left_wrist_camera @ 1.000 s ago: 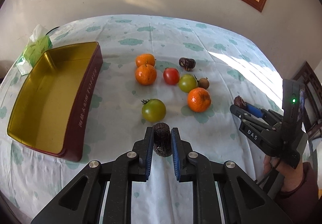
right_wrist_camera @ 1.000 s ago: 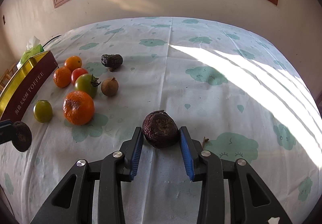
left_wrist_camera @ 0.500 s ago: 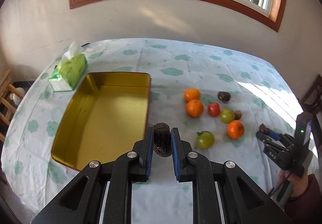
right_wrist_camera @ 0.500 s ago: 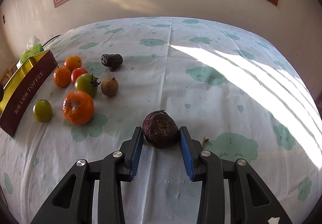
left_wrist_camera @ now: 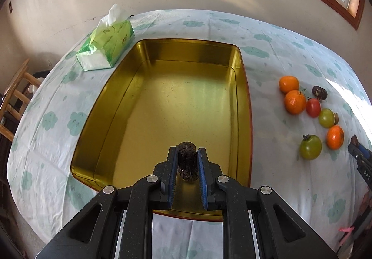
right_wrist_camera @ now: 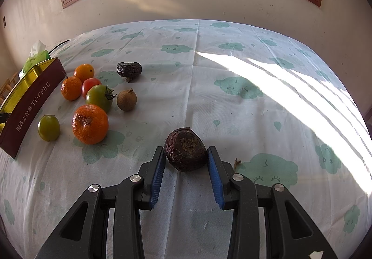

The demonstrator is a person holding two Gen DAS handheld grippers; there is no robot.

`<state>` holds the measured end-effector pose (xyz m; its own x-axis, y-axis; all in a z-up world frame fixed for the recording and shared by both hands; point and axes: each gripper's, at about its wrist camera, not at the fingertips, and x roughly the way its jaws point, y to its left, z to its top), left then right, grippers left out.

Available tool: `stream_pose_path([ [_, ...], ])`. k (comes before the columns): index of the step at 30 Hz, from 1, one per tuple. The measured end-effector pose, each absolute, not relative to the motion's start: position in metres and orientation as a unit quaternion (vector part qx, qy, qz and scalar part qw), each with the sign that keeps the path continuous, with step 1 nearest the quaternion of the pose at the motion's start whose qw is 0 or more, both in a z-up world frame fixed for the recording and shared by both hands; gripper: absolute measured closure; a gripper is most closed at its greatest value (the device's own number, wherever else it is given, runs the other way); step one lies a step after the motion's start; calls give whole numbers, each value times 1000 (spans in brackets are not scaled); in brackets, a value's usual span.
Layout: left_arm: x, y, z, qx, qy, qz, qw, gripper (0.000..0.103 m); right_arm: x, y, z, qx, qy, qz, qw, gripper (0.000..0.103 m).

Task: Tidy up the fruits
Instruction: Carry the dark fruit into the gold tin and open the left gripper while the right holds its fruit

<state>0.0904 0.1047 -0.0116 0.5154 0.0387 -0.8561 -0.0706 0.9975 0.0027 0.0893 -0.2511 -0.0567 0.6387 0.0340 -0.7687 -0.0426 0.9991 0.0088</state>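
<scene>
My left gripper (left_wrist_camera: 186, 161) hangs over the empty gold tin (left_wrist_camera: 244, 96), jaws clamped on a wrinkled dark fruit (left_wrist_camera: 187, 161). The right gripper (right_wrist_camera: 186, 166) grips another shrivelled fruit (right_wrist_camera: 185, 153); eight fruits wait on the table (right_wrist_camera: 232, 107).

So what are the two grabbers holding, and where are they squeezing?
The left gripper pinches a small dark wrinkled fruit by its two sides, above the gold tin. The right gripper clasps a bigger dark purple wrinkled fruit by its sides.
</scene>
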Motion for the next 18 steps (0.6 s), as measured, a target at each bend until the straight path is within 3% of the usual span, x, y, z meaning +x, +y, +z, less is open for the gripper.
stream_pose_path([
  [4, 86, 94, -10, -24, 491, 20, 871, 91, 89, -251, -57, -5, 424, 21, 905, 68],
  [18, 83, 84, -10, -21, 493, 13, 870, 93, 89, -251, -57, -7, 425, 21, 905, 68],
])
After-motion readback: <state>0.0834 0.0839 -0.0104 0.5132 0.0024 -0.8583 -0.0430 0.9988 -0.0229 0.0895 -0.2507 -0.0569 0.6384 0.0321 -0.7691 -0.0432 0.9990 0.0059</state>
